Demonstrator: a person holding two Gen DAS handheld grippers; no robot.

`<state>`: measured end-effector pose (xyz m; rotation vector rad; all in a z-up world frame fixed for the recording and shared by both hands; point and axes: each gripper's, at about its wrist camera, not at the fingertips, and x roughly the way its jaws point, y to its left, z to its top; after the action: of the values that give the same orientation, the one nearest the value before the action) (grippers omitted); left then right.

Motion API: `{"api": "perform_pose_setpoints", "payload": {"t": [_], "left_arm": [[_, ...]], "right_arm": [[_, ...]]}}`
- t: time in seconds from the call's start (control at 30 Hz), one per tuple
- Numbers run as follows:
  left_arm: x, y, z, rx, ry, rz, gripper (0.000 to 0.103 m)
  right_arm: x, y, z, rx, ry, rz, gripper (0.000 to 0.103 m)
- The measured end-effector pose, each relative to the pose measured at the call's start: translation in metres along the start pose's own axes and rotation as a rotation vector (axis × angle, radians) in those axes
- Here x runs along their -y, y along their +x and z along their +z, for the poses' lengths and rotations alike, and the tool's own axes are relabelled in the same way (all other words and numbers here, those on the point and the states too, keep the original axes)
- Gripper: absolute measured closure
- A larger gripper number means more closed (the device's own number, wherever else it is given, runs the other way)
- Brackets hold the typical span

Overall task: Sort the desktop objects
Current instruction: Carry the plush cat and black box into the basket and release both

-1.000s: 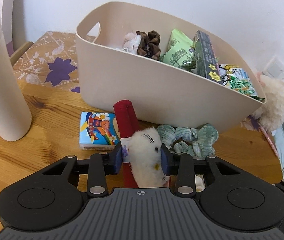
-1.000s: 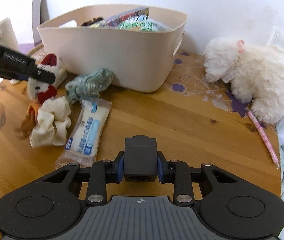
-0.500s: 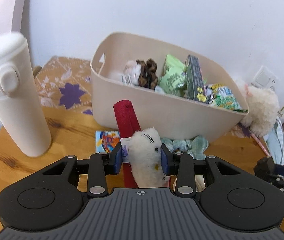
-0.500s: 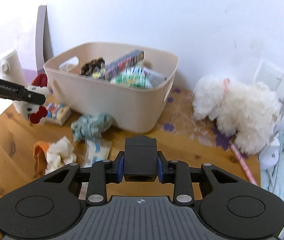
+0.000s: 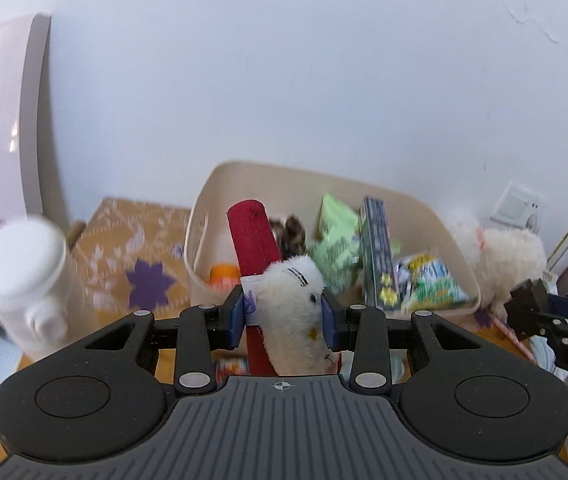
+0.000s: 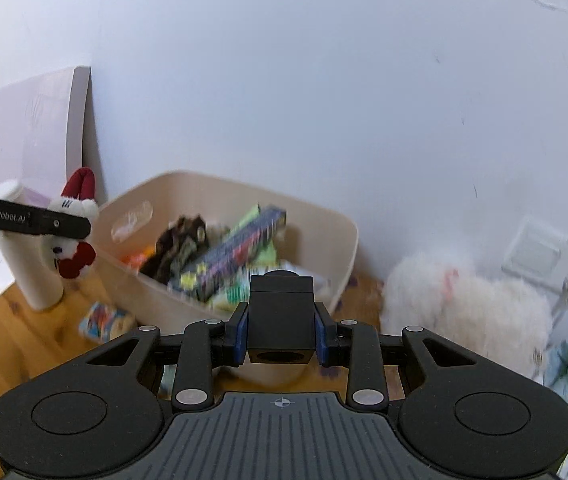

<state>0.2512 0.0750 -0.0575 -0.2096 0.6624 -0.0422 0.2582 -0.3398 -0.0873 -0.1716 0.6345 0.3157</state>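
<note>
My left gripper (image 5: 282, 316) is shut on a small white plush toy with red ears (image 5: 290, 304), held high in front of the beige basket (image 5: 243, 178). The toy (image 6: 69, 220) and the left gripper (image 6: 27, 220) also show at the left of the right wrist view, above the table beside the basket (image 6: 344, 236). My right gripper (image 6: 281, 330) is shut on a black cube (image 6: 281, 322) and holds it above the basket's near side. The right gripper shows in the left wrist view (image 5: 532, 312). The basket holds snack packets, a dark box and a brown scrunchie.
A white flask (image 5: 27, 280) stands left of the basket. A big white fluffy toy (image 6: 468, 312) lies right of it by a wall socket (image 6: 540, 252). A colourful tissue pack (image 6: 103, 320) lies on the wooden table (image 6: 11, 336). A board leans on the wall at left.
Both grippers have risen well above the table with their loads, so the basket looks lower and smaller. The left gripper has carried the plush toy up to the basket's rim level.
</note>
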Motion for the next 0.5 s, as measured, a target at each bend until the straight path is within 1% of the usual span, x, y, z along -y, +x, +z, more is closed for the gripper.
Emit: {"api": "perform_pose_setpoints", "payload": {"t": [0.23, 0.4, 0.5], "left_arm": [[0.004, 0.015, 0.027, 0.038, 0.036, 0.004, 0.065], [0.010, 0.032, 0.041, 0.037, 0.072, 0.004, 0.065], [0.015, 0.048, 0.046, 0.023, 0.096, 0.013, 0.065]], "right_arm": [[-0.007, 0.022, 0.034, 0.037, 0.005, 0.004, 0.074], [-0.015, 0.050, 0.052, 0.022, 0.032, 0.027, 0.074], [-0.024, 0.067, 0.061, 0.007, 0.025, 0.047, 0.074]]}}
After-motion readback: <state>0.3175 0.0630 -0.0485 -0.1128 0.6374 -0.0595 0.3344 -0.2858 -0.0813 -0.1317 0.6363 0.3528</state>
